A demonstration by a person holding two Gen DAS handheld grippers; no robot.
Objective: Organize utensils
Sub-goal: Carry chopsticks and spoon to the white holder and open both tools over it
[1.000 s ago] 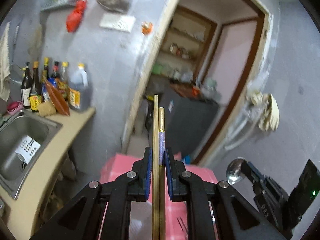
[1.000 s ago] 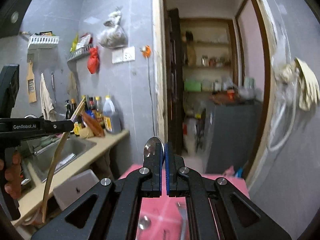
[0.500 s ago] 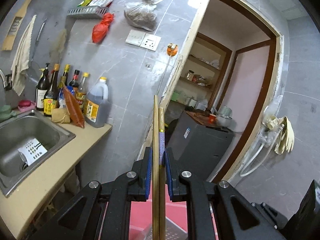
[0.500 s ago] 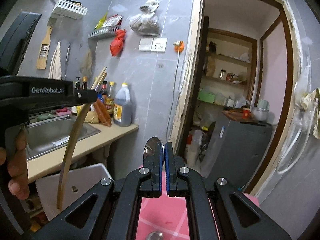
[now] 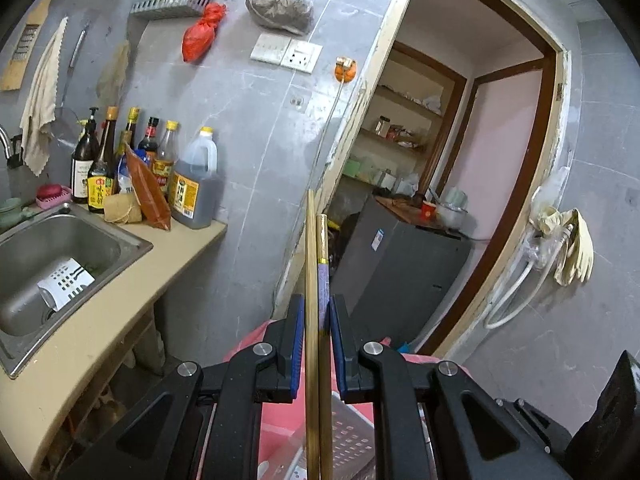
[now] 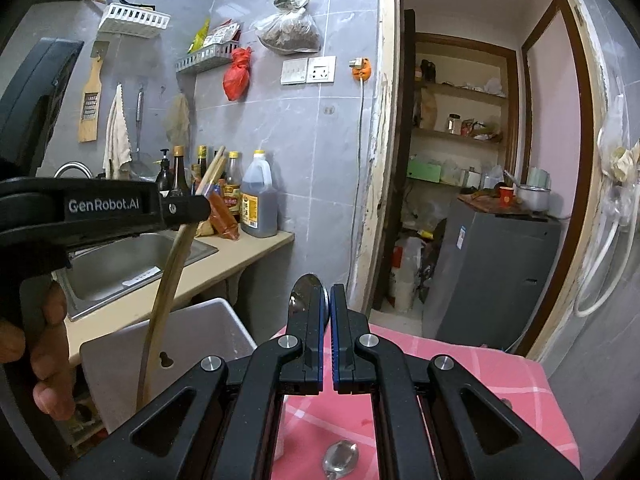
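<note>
Grey marble-look tiled wall [image 6: 320,128] backs a beige countertop [image 5: 120,292] with an inset stainless steel sink [image 5: 52,256]; dark sauce bottles and a large amber jug [image 5: 196,184] stand at the counter's end against the wall. Open doorway [image 6: 460,160] to the right leads to a pantry with wooden shelves and a grey cabinet [image 6: 492,264]. Work surface below: table under a pink checked cloth [image 6: 460,380].

Left gripper [image 5: 316,320]: blue-padded jaws pressed onto a pair of long wooden chopsticks [image 5: 316,248], one with a purple band, held upright in the air above the table; their lower ends run down past a white perforated plastic basket [image 5: 352,436]. In the right view the same pair curves down in front of a white plastic bin [image 6: 192,336] (fisheye bend).

Right gripper [image 6: 326,308]: jaws closed on a shiny metal spoon [image 6: 304,296], bowl sticking up beside the left finger. Second metal spoon [image 6: 340,456] lies on the pink cloth beneath the gripper
</note>
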